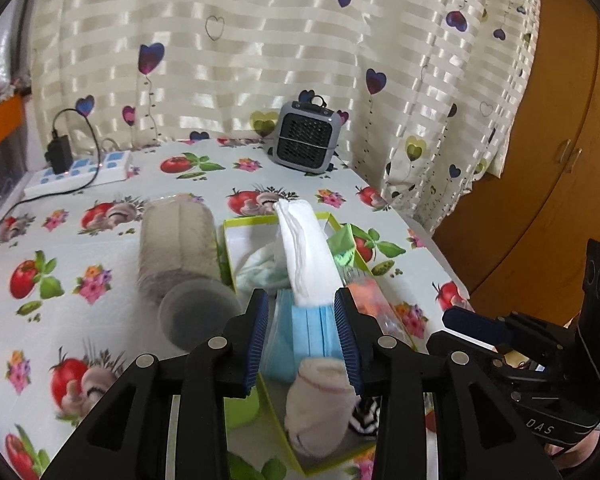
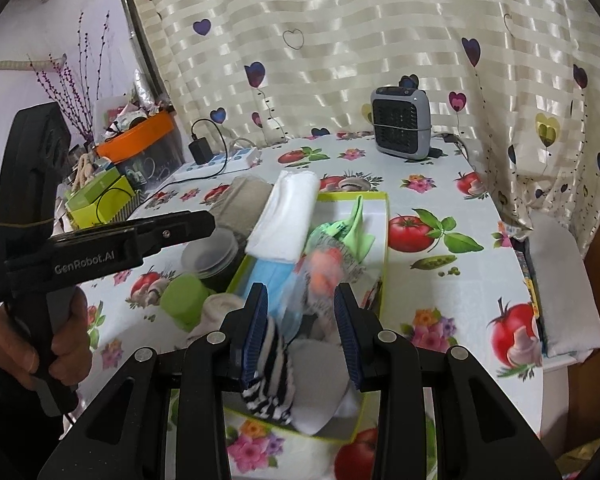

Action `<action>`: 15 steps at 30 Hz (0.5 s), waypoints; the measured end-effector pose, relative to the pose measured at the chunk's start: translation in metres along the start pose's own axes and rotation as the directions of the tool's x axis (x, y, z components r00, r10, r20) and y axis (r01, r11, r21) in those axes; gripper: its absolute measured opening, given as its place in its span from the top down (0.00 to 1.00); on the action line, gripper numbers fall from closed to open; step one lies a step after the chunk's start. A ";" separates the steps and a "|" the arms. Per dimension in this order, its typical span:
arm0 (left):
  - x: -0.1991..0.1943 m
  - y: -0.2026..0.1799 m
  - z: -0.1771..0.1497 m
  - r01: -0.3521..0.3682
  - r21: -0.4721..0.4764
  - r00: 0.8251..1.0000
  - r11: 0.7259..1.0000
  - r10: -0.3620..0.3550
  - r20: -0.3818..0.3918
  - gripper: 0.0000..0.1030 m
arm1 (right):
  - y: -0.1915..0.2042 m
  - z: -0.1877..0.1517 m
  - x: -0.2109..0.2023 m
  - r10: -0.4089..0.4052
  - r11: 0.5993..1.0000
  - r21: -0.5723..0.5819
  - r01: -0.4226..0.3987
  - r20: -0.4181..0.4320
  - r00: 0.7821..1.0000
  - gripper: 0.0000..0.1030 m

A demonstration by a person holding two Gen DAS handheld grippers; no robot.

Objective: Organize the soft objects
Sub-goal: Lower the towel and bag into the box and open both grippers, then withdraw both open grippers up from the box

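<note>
A green-rimmed box [image 1: 236,222] [image 2: 382,200] on the table holds soft things: a folded white cloth [image 1: 304,248] [image 2: 284,216], blue face masks [image 1: 312,328] [image 2: 270,276], a green cloth [image 1: 342,242] [image 2: 352,228], a white sock [image 1: 320,392], a black-and-white striped sock [image 2: 270,376] and an orange item in clear wrap [image 2: 324,268]. My left gripper [image 1: 302,344] is open above the masks and sock. My right gripper [image 2: 302,340] is open over the box's near end. A grey plush roll [image 1: 176,240] lies left of the box.
A grey bowl [image 1: 198,314] and a green cup [image 2: 184,294] stand left of the box. A grey fan heater [image 1: 306,136] and a power strip with charger [image 1: 80,170] are at the back. Curtain behind; table edge and a wooden cabinet [image 1: 540,160] at right.
</note>
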State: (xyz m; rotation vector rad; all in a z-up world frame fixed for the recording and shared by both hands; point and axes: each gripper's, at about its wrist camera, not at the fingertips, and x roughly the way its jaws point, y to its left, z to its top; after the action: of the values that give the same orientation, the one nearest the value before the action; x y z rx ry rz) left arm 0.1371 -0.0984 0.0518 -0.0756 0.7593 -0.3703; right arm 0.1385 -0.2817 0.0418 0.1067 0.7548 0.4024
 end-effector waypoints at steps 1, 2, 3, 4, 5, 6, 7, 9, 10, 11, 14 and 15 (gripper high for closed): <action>-0.003 -0.001 -0.002 -0.005 0.002 1.000 1.000 0.005 0.003 0.68 | 0.002 -0.001 -0.002 -0.002 1.000 -0.002 0.002 0.001 1.000 0.63; -0.007 -0.003 -0.006 -0.010 0.004 1.000 1.000 0.010 0.008 0.68 | 0.005 -0.003 -0.004 -0.003 1.000 -0.005 0.003 0.003 1.000 0.56; -0.011 -0.005 -0.010 -0.016 0.006 1.000 1.000 0.015 0.011 0.68 | 0.007 -0.005 -0.006 -0.004 1.000 -0.009 0.004 0.004 1.000 0.52; -0.015 -0.006 -0.014 -0.023 0.008 1.000 1.000 0.022 0.013 0.68 | 0.009 -0.008 -0.009 -0.005 1.000 -0.013 0.005 0.005 1.000 0.52; -0.018 -0.007 -0.016 -0.027 0.010 1.000 1.000 0.026 0.015 0.68 | 0.011 -0.010 -0.011 -0.008 1.000 -0.014 0.008 0.007 1.000 0.52; -0.021 -0.009 -0.020 -0.035 0.014 0.999 0.999 0.035 0.018 0.68 | 0.014 -0.012 -0.013 -0.009 1.000 -0.017 0.010 0.010 1.000 0.52; -0.024 -0.010 -0.023 -0.042 0.015 0.999 0.999 0.041 0.019 0.68 | 0.016 -0.014 -0.016 -0.009 1.000 -0.020 0.009 0.013 1.000 0.52; -0.029 -0.012 -0.029 -0.051 0.016 0.998 0.999 0.051 0.021 0.68 | 0.020 -0.018 -0.020 -0.006 1.000 -0.023 0.007 0.016 1.000 0.52; -0.032 -0.013 -0.033 -0.058 0.016 0.998 0.998 0.058 0.021 0.68 | 0.023 -0.020 -0.021 -0.007 1.000 -0.025 0.007 0.017 1.000 0.52; -0.033 -0.014 -0.035 -0.061 0.017 0.998 0.998 0.061 0.020 0.68 | 0.025 -0.021 -0.023 -0.008 1.000 -0.029 0.009 0.017 1.000 0.52; -0.037 -0.017 -0.045 -0.075 0.018 0.997 0.997 0.074 0.014 0.68 | 0.033 -0.027 -0.026 -0.007 0.999 -0.041 0.007 0.014 1.000 0.52; -0.038 -0.017 -0.047 -0.080 0.018 0.997 0.997 0.080 0.011 0.68 | 0.036 -0.028 -0.027 -0.009 0.999 -0.047 0.009 0.013 1.000 0.52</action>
State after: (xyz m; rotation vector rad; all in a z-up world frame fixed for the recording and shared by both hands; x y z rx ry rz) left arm 0.0746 -0.0975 0.0458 -0.0297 0.7463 -0.3005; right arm 0.0902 -0.2610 0.0470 0.0614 0.7328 0.4103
